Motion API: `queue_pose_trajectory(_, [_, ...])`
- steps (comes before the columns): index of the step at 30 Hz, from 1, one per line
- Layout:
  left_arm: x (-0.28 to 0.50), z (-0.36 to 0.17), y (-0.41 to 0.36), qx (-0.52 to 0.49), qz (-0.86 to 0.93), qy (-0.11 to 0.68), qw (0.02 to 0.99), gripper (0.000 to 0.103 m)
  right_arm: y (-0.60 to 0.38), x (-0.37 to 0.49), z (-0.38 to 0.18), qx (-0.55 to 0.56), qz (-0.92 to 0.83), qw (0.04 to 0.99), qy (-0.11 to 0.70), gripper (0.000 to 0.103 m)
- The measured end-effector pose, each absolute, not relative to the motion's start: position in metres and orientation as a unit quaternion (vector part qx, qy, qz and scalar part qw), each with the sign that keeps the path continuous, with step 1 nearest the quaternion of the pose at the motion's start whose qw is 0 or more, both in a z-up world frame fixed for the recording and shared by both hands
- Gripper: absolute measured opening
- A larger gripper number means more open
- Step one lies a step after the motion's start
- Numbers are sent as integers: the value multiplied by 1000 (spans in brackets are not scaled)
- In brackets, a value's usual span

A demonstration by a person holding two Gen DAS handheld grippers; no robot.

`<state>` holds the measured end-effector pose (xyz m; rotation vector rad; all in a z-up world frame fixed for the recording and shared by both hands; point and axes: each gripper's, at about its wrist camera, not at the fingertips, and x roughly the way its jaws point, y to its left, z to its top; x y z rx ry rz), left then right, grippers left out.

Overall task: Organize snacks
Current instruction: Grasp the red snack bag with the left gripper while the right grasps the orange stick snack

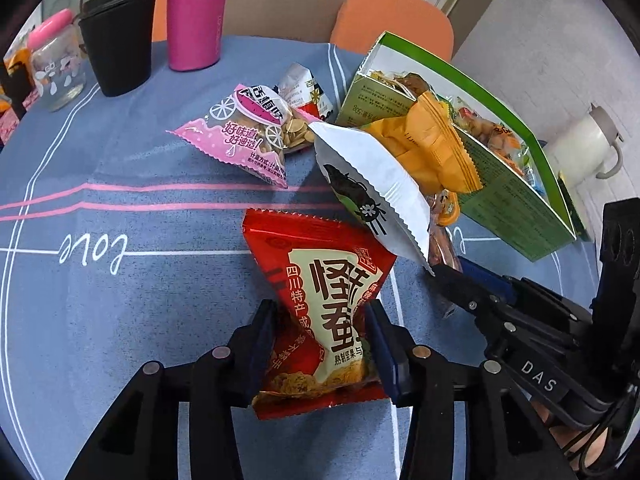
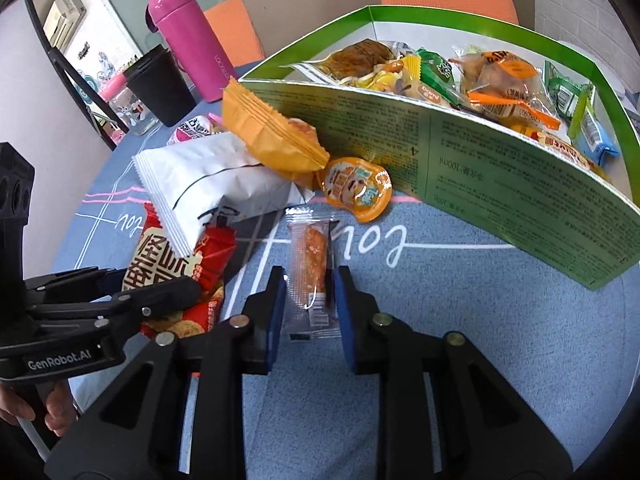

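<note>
My left gripper [image 1: 322, 320] is shut on a red snack packet [image 1: 320, 272], pinching its waist just above the blue tablecloth. In the right wrist view the same red packet [image 2: 176, 268] lies partly under a white bag [image 2: 208, 184], with the left gripper [image 2: 192, 284] on it. My right gripper [image 2: 311, 292] is shut on a clear packet [image 2: 310, 256] holding an orange biscuit, its pads touching both long edges. An open green box [image 2: 500, 184] full of snacks stands behind it. The right gripper [image 1: 444, 276] also shows at the right of the left wrist view.
An orange bag [image 2: 272, 136] and a jelly cup [image 2: 356, 188] lean at the box's front wall. A pink packet [image 1: 240, 136] lies mid-table. A pink bottle [image 1: 196, 12], black cup [image 1: 116, 44] and glass jar [image 1: 56, 68] stand at the back left. An orange chair [image 1: 392, 20] is beyond.
</note>
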<state>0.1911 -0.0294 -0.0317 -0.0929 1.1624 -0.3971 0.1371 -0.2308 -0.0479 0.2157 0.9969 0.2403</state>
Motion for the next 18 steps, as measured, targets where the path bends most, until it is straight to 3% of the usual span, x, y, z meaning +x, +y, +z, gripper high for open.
queue_pose_trajectory(18, [150,-29,-5,-57,-168,509,842,38,-239,106,-47,106,130,880,445,21])
